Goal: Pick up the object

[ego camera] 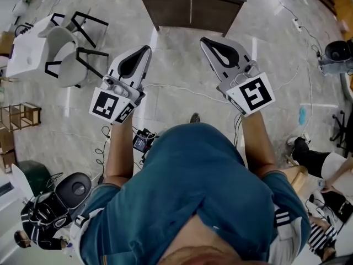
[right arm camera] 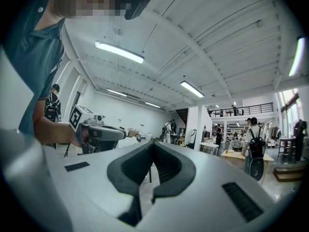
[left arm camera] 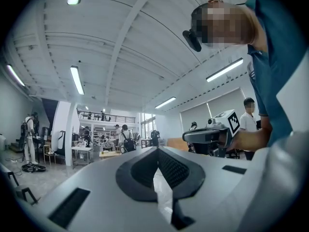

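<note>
Left tool (ego camera: 146,48): jaws together, empty.
Right tool (ego camera: 204,41): jaws together, empty.
Head view only: dark cabinet (ego camera: 191,7) ahead.
Gripper views only: ceiling lights (left arm camera: 77,79).

Head view overlooks left tongs (ego camera: 145,49) and right tongs (ego camera: 204,41); level gripper views each show the other tongs.

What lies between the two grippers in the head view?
Only floor, crossed by a thin white cable, lies between the left gripper and the right gripper; the head view shows it.
</note>
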Available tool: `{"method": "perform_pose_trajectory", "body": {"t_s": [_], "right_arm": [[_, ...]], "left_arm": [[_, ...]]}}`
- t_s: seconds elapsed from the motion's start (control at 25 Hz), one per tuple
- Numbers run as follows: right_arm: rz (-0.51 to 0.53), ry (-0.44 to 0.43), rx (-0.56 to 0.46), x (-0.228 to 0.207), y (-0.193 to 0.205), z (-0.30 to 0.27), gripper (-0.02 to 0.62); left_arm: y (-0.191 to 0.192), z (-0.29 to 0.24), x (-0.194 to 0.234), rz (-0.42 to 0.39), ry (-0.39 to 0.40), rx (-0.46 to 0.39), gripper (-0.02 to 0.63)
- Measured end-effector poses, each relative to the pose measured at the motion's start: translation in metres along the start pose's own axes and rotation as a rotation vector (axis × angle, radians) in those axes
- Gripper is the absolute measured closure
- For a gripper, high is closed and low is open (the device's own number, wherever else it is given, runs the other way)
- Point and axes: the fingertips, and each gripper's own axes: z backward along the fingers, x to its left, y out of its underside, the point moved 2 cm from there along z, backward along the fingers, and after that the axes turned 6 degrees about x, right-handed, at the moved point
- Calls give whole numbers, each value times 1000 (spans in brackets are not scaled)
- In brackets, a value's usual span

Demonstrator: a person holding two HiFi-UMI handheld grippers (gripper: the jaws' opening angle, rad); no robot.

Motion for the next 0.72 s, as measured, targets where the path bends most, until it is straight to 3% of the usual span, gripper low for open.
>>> {"method": "perform_pose_trajectory", "body": {"t_s": [0.32, 0.72], "right_arm": [[-10, -20, -4, -30, 14, -13, 581], [-1, 52, 13, -49, 11, -77, 581]], "left_arm": [[5, -29, 13, 4, -9, 22, 601], [8, -53, 89, 7, 63, -6, 601]]}}
